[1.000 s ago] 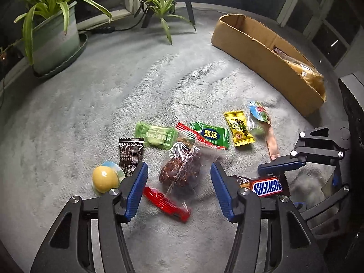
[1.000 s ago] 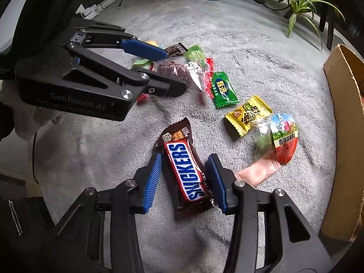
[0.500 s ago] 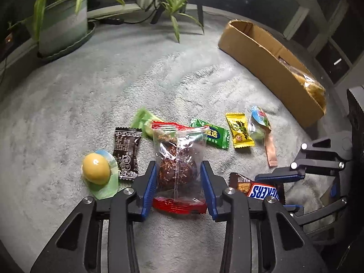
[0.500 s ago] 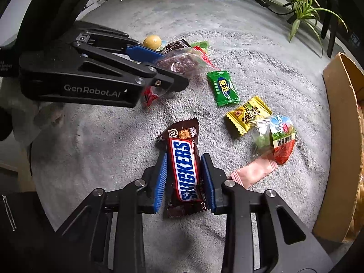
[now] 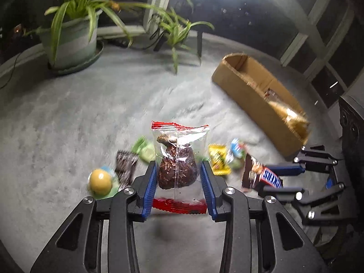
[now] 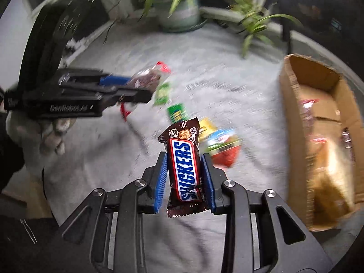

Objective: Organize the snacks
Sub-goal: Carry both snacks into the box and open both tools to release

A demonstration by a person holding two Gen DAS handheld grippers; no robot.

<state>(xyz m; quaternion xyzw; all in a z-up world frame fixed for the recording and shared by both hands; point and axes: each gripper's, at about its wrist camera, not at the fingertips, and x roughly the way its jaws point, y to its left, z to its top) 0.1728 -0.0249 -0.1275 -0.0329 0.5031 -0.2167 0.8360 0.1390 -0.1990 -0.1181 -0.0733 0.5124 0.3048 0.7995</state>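
**Both snacks gripped and lifted clear of the carpet**

A second ago both pairs of jaws stood wide around their targets, which lay flat on the grey carpet (image 5: 68, 118). Since then both have closed and come up. The left gripper (image 5: 179, 182) now has its blue jaws pressed against the two sides of the clear packet of brown snack (image 5: 176, 166), narrowed to the width of the lump inside; the packet stands upright between them, its red-edged top seal well ahead of the jaw tips and its lower red seal hanging behind them. The right gripper (image 6: 184, 179) has its jaws clamped on the long edges of the Snickers bar (image 6: 185, 170), which also stands on end, its top sticking out ahead of the tips. In both views the carpet and the loose sweets beyond the jaws are smeared with motion blur, so the hands look to be travelling.

For the task this reads as the picking step done for two items at once, with carrying in hand. The cardboard box (image 6: 295, 118), already holding some wrapped snacks, lies ahead and to the right of the right jaws, and ahead and further right of the left jaws.

Left on the carpet, ahead of and beside the jaws, are the yellow ball-shaped sweet (image 5: 100, 182), a dark sachet (image 5: 126, 166), a light green packet (image 5: 145, 150), a yellow packet (image 5: 218, 159), a dark green packet (image 6: 176, 112) and a red-and-blue pouch (image 6: 224, 147). By my judgement the sorting is partway through, and these will need further trips.
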